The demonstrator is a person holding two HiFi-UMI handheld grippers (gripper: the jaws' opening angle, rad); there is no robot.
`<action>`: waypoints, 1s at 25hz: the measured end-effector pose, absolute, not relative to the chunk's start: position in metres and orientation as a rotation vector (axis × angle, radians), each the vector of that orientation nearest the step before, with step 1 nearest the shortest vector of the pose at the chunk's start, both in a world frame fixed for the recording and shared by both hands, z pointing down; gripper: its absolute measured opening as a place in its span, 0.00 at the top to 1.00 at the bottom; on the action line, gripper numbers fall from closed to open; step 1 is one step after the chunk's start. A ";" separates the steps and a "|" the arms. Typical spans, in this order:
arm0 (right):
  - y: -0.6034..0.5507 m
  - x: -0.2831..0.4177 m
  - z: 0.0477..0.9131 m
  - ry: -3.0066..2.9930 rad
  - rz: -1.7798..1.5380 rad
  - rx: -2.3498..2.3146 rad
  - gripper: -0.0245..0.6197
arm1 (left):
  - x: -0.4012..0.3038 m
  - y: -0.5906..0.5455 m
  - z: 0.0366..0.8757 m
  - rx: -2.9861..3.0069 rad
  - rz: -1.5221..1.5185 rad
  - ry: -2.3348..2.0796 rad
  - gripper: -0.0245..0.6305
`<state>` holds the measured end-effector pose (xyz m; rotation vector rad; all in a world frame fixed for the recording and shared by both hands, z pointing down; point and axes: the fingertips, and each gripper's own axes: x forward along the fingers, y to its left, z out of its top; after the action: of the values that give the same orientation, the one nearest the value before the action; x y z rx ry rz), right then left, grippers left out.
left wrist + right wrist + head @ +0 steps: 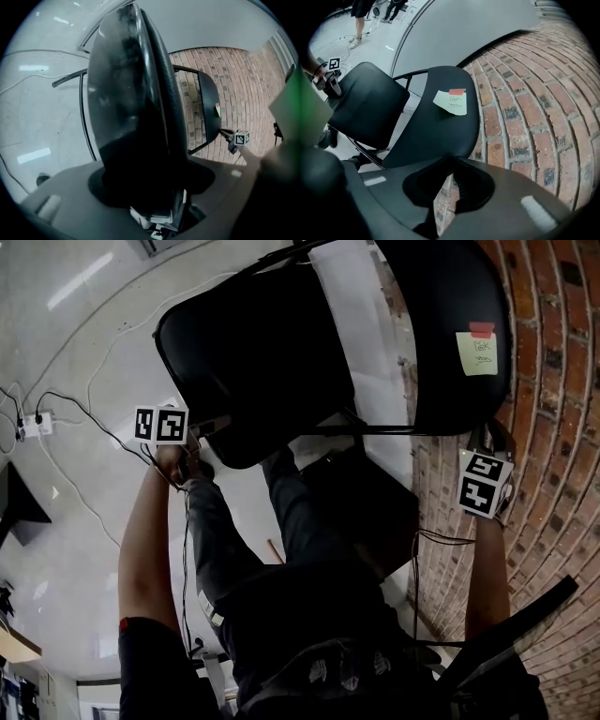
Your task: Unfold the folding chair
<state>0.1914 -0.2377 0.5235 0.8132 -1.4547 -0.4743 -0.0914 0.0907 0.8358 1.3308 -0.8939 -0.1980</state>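
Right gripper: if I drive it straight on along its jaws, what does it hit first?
The chair's backrest: its near edge already sits between the jaws of the right gripper, so there is no free way ahead. The brick wall lies right of that line, depth unclear.

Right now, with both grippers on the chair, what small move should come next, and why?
Probably swing the seat a little further away from the backrest. The left gripper is clamped on the seat's edge and the right gripper on the backrest's rim, so both holds look ready. The two parts form only a narrow angle, so the chair looks only partly open.
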 end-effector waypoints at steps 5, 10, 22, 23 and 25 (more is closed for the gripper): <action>-0.216 0.181 0.521 -1.433 -0.465 0.771 0.90 | -0.097 0.104 0.849 1.320 -0.189 -0.907 0.49; -0.196 0.173 0.518 -1.415 -0.474 0.754 0.90 | -0.105 0.115 0.861 1.310 -0.174 -0.922 0.47; -0.158 0.150 0.518 -1.433 -0.468 0.715 0.94 | -0.119 0.130 0.892 1.196 -0.192 -1.037 0.33; -0.157 0.149 0.518 -1.433 -0.472 0.712 0.94 | -0.119 0.129 0.893 1.196 -0.189 -1.038 0.33; -0.153 0.147 0.518 -1.432 -0.479 0.701 0.95 | -0.120 0.131 0.896 1.191 -0.188 -1.043 0.32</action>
<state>0.1473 -0.1529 0.5182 0.7009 -1.4318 -0.4785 -0.1203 0.1306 0.8959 1.1912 -1.0430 -0.1882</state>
